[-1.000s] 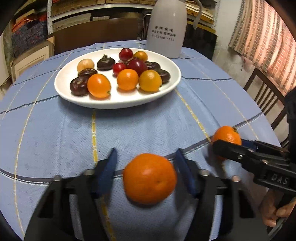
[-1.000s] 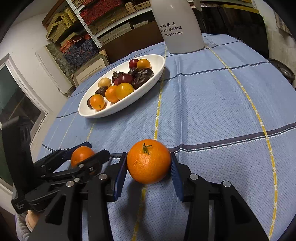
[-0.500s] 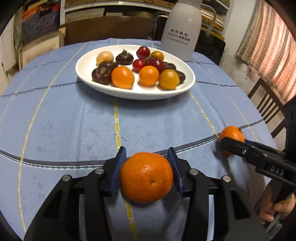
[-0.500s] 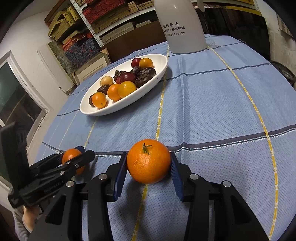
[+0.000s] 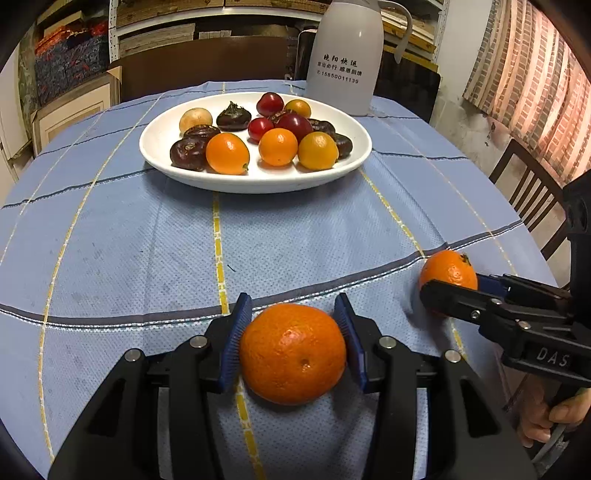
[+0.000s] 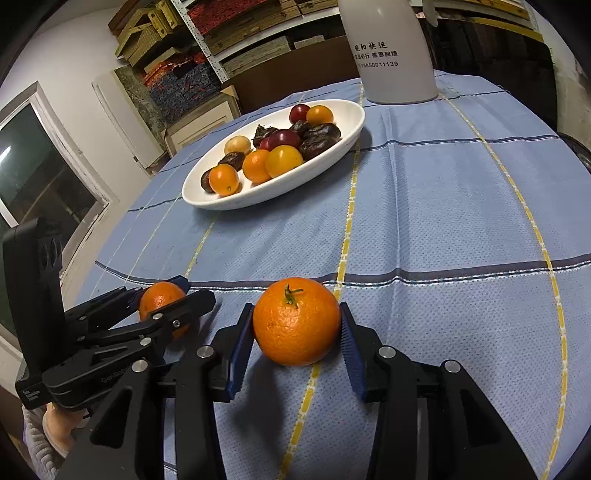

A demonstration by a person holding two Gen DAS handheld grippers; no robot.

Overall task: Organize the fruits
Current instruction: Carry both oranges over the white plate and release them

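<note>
While you hold both tools low over the table (image 5: pixel 110 240), its blue cloth with yellow and dark stripes spreads ahead of you, and shelves (image 6: pixel 229 33) stacked with boxes and patterned bundles fill the wall beyond. A wooden chair (image 5: pixel 528 192) stands off to the right of your left gripper (image 5: pixel 293 328), near a striped curtain (image 5: pixel 528 74).

Ahead of both grippers sits a white plate (image 5: pixel 258 177) heaped with small orange, yellow and red fruits and dark brown ones. A pale jug (image 5: pixel 347 55) with printed writing stands just behind it.

Your left gripper has its blue pads pressed on either side of an orange (image 5: pixel 293 354), round, dimpled, its navel end towards you; the fruit sits right between the fingers, close to the cloth. Your right gripper (image 6: pixel 297 332) is likewise clamped on the second orange (image 6: pixel 295 321), whose green stem points up; its pads touch both flanks. Whether either fruit rests on the cloth or is just clear of it, you cannot tell here. Each held fruit lies well apart from the plate, and the two grippers are side by side.
</note>
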